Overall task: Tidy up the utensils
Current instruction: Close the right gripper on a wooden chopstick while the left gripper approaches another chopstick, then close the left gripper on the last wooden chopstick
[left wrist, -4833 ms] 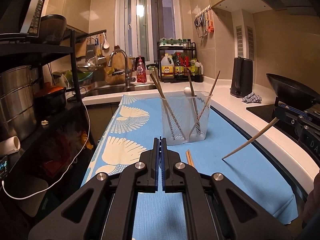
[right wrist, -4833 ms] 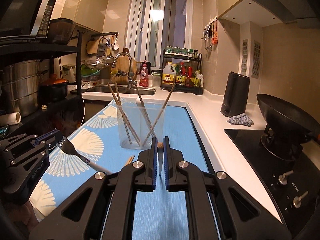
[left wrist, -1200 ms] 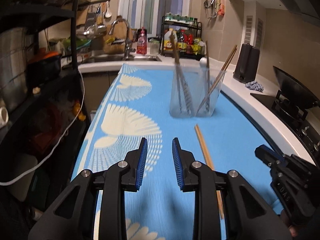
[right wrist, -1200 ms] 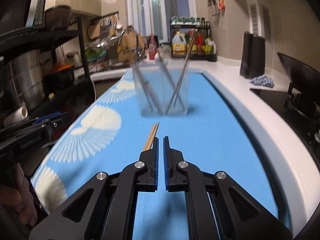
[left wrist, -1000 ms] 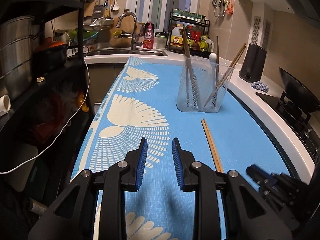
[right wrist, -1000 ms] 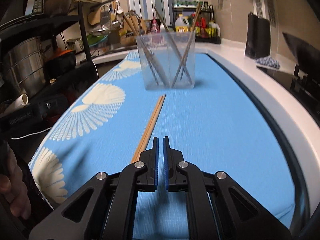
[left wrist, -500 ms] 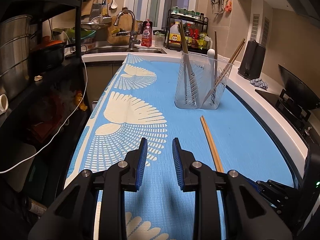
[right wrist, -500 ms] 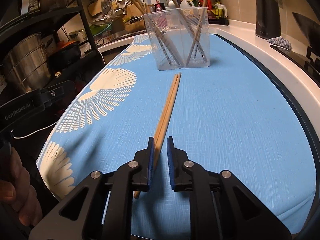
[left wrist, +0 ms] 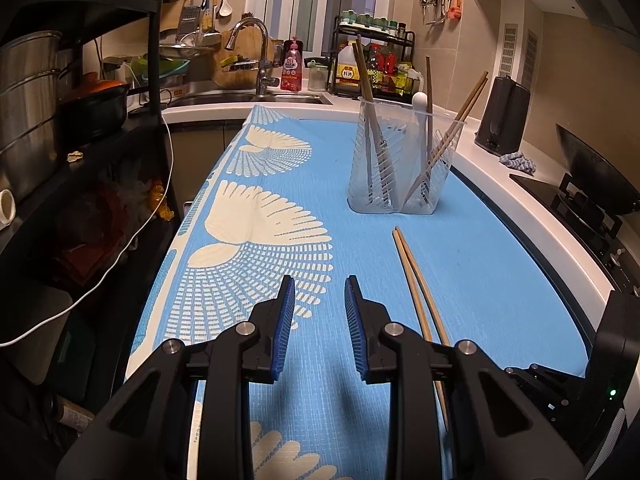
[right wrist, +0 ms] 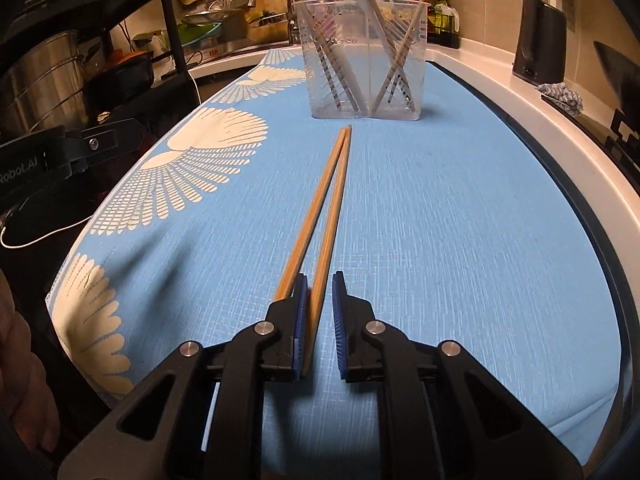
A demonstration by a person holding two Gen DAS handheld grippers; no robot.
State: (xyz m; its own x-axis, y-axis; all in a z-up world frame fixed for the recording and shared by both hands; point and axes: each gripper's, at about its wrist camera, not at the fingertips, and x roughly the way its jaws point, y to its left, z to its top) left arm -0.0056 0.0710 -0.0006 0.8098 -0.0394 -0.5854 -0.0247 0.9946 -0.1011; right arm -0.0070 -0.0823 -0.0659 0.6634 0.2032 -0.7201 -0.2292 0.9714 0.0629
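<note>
Right wrist view: right gripper (right wrist: 319, 280) jaws slightly parted around one of two wooden chopsticks (right wrist: 326, 204), long axis toward 12 o'clock; left gripper (left wrist: 319, 285) gaping, empty.

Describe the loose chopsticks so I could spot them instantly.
Find the blue mat, then the clear utensil holder on it. In front lies a pair of wooden chopsticks, flat and side by side, unlike those standing in the holder.
</note>
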